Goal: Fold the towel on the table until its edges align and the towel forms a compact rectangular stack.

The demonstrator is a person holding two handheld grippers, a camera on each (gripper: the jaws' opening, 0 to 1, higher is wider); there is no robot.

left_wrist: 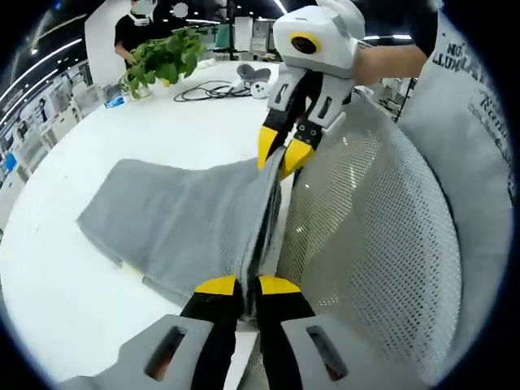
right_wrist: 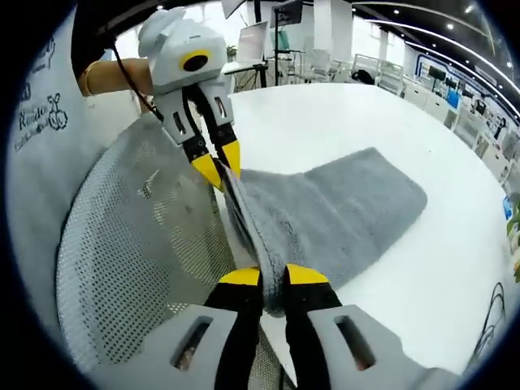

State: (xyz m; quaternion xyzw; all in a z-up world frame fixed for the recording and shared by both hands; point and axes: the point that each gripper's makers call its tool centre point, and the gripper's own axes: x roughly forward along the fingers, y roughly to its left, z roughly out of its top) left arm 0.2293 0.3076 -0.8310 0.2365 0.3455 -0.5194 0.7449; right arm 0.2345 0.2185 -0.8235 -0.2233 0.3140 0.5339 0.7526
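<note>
A grey towel (left_wrist: 175, 215) lies on the white table (left_wrist: 73, 268), its near edge lifted and stretched between both grippers. In the left gripper view my left gripper (left_wrist: 248, 286) is shut on that edge at the bottom, and the right gripper (left_wrist: 281, 153) pinches the same edge further along, jaws closed. In the right gripper view my right gripper (right_wrist: 272, 277) holds the towel (right_wrist: 341, 207) edge at the bottom, and the left gripper (right_wrist: 219, 166) grips it above. The rest of the towel drapes flat onto the table (right_wrist: 349, 114).
A grey mesh chair back (left_wrist: 374, 244) stands close against the table edge, right beside the lifted towel; it appears again as the mesh chair (right_wrist: 138, 244). A potted green plant (left_wrist: 162, 58), black cables (left_wrist: 213, 89) and a person stand at the far side.
</note>
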